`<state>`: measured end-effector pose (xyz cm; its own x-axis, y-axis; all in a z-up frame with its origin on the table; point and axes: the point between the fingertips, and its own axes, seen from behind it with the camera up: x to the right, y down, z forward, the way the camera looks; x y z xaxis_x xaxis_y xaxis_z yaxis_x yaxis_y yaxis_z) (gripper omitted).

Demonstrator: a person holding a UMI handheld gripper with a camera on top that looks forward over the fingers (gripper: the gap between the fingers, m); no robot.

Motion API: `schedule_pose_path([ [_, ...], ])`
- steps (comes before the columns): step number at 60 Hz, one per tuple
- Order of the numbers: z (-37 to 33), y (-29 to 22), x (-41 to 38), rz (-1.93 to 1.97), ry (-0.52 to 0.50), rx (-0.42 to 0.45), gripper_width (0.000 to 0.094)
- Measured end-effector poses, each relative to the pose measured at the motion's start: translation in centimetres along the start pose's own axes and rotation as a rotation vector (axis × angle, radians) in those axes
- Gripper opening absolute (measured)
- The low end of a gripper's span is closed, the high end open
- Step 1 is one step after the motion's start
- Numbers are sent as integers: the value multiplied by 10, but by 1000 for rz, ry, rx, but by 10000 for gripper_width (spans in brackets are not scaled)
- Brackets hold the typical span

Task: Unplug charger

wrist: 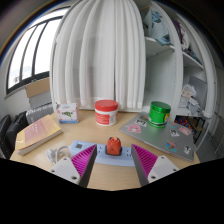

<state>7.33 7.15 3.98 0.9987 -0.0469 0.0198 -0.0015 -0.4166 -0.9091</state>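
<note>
1. A small red-orange object (114, 146) – possibly the charger, though I cannot confirm it – sits between the claw's (114, 160) wide-spread fingers, gaps on both sides, ungripped; unplugging looks not yet done.
2. Beyond the fingers: a red-lidded white jar (106, 112) and a green container (159, 111) on the wooden table (85, 132).
3. No writing is legible.

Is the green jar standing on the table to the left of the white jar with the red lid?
No, the green jar stands to the right of the white jar with the red lid, both beyond the open gripper.
</note>
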Motion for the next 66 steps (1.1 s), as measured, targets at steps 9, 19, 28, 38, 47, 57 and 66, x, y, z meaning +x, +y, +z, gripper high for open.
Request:
schedule_pose_path([
  [9, 27, 0, -6, 8, -29, 7, 401],
  [19, 29, -3, -3, -7, -4, 12, 180],
  [28, 30, -5, -5, 49, -58, 13, 123],
  [38, -26, -92, -10, -74, -61, 292, 118],
  [47, -61, -114, -9, -44, -88, 330, 117],
  [57, -48, -77, 46, 18, -15, 227, 116],
  [66, -26, -15, 93, 68, 38, 81, 120],
])
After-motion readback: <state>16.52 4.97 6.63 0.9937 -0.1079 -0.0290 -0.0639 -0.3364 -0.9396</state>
